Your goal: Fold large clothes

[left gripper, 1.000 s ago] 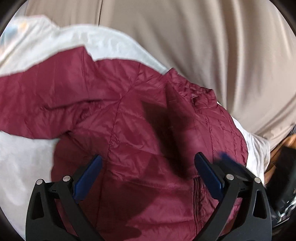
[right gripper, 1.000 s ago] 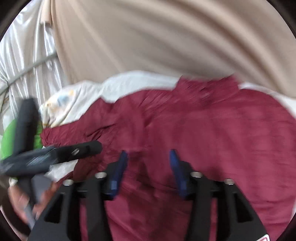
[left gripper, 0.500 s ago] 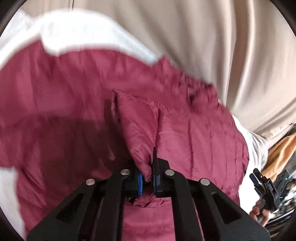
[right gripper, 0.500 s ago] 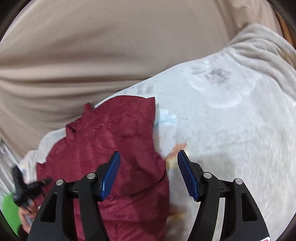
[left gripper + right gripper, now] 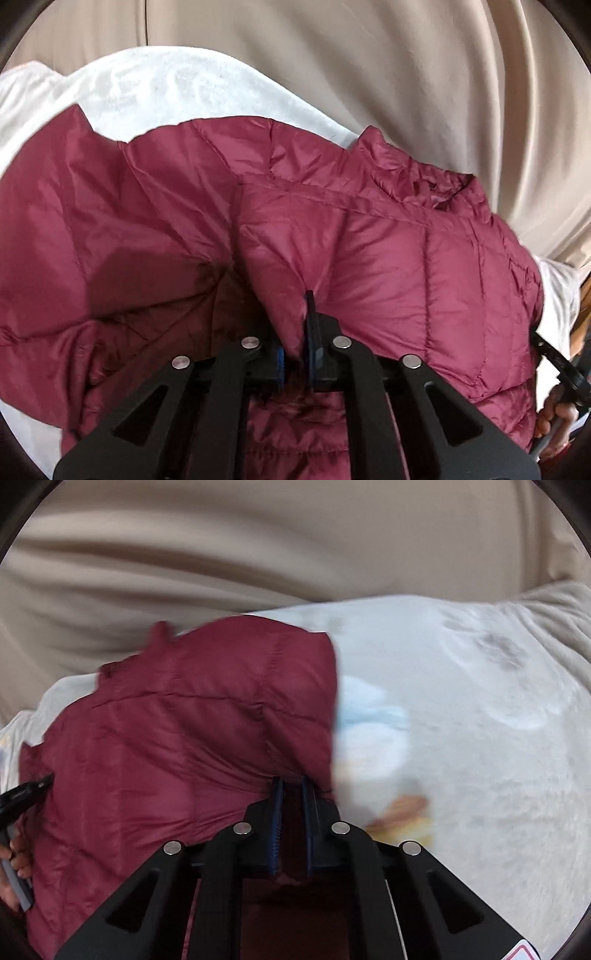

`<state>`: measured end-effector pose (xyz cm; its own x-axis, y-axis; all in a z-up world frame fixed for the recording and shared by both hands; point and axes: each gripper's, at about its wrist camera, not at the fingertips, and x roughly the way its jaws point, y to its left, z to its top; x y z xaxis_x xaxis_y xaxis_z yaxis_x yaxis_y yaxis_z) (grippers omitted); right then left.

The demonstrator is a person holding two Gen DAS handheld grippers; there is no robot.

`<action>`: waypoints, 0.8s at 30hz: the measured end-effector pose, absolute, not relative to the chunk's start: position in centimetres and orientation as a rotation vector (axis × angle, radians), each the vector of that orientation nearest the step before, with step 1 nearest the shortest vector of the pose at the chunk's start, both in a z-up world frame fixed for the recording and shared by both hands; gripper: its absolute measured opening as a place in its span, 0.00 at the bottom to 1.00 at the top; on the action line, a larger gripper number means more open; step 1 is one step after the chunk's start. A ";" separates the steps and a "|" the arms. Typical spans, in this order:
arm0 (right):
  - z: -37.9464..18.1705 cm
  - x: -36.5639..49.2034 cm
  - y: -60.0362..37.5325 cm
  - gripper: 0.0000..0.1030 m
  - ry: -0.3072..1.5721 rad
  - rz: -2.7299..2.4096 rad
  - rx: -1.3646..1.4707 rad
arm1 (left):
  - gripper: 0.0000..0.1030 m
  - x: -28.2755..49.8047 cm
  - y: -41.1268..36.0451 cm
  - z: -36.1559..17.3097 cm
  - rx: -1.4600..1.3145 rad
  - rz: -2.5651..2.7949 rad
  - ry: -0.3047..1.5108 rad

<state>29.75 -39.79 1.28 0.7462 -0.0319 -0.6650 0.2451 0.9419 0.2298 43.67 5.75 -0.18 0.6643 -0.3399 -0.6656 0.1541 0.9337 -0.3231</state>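
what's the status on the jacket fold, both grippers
Left gripper jaws opening slightly, jacket fold between them. Right gripper jaws closing on jacket edge. Jacket spread on white blanket. Nothing in the way.

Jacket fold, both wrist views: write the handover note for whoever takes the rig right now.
Left gripper: opening slightly, a pinch of jacket fabric between its fingers.
Right gripper: closing on the jacket's edge beside the bare blanket.
Jacket: maroon, puffy, spread on the blanket, collar toward the beige curtain.
Done: both sides gripped.
Left: no finished fold is visible; probably lift and fold the gripped parts over, then flatten.
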 end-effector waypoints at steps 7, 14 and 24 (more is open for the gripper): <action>4.7 28.1 -36.5 0.00 0.653 -0.116 0.282 | 0.09 43.1 6.0 -1.3 -0.272 -0.285 0.761; 1.7 29.3 -38.8 0.00 0.749 -0.171 0.286 | 0.17 42.6 7.7 -1.8 -0.362 -0.340 0.741; 7.1 34.9 -27.5 0.10 0.738 0.145 0.269 | 0.17 42.7 7.4 -1.7 -0.362 -0.334 0.742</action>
